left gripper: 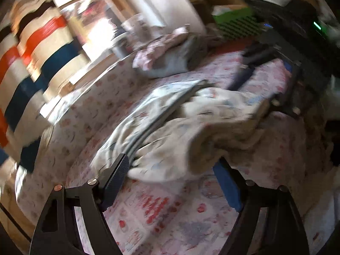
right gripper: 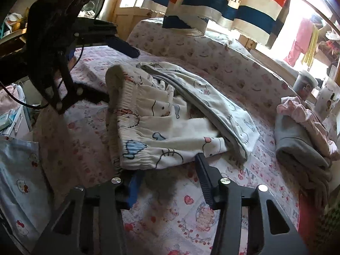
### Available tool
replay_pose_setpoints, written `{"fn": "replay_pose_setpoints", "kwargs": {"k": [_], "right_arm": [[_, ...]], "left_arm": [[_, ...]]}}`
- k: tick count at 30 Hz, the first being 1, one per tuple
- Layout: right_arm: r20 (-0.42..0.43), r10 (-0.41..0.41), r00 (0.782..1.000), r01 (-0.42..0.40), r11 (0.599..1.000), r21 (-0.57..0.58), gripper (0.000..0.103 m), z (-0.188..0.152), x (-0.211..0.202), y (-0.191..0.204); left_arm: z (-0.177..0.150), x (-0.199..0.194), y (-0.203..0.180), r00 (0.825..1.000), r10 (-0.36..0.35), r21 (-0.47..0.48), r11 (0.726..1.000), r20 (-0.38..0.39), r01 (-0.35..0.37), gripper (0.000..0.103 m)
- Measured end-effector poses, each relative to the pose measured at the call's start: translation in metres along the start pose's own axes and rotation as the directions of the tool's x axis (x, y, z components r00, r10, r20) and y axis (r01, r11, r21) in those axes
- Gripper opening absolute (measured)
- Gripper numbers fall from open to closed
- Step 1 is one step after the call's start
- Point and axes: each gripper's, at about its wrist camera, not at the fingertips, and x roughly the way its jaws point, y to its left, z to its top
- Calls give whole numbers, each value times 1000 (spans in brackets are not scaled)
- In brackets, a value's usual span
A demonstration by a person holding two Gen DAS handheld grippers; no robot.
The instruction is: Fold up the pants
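Note:
White cartoon-print pants (right gripper: 170, 114) lie bunched on the pink patterned bed sheet (right gripper: 180, 216), with the elastic waistband facing the right wrist camera. My right gripper (right gripper: 169, 182) is open at the near edge of the waistband, and its pads do not press on the cloth. In the left wrist view the pants (left gripper: 170, 131) spread between the fingertips of my left gripper (left gripper: 172, 170). It is open wide, and cloth drapes over the tip of its blue-padded finger (left gripper: 227, 187). That view is blurred. Each gripper's black body shows at the far side in the other's view.
A folded grey and pink stack of clothes (right gripper: 301, 144) sits at the right of the bed, seen also as the stack (left gripper: 165, 59). A striped curtain (right gripper: 223, 4) hangs over the window sill, which holds containers (right gripper: 303, 82). A green box (left gripper: 235, 23) is behind. A cartoon-print pillow (right gripper: 19, 180) lies left.

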Motion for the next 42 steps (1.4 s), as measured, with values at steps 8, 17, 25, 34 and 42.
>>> {"fn": "replay_pose_setpoints", "kwargs": {"k": [8,17,25,34,42], "right_arm": [[19,38,999,-39,999,33,49,4,1,-8],[32,-26,999,29,995,-97,71,3,-1,16],[69,-130,989,136,987,-87,71,32,14,15],[38,-198,979,202,961,-189,71,46,36,36],[77,-182,980,183,983,-5,20,57,24,-2]], "left_arm": [[7,10,5,997,-68,-38,997,-20,68,27],[23,20,61,987,-158,-336,929,14,154,23],[25,28,82,979,-204,-423,886,16,191,23],[28,37,105,960,-277,-535,804,53,261,23],[26,34,115,969,-246,-518,824,37,229,27]]}}
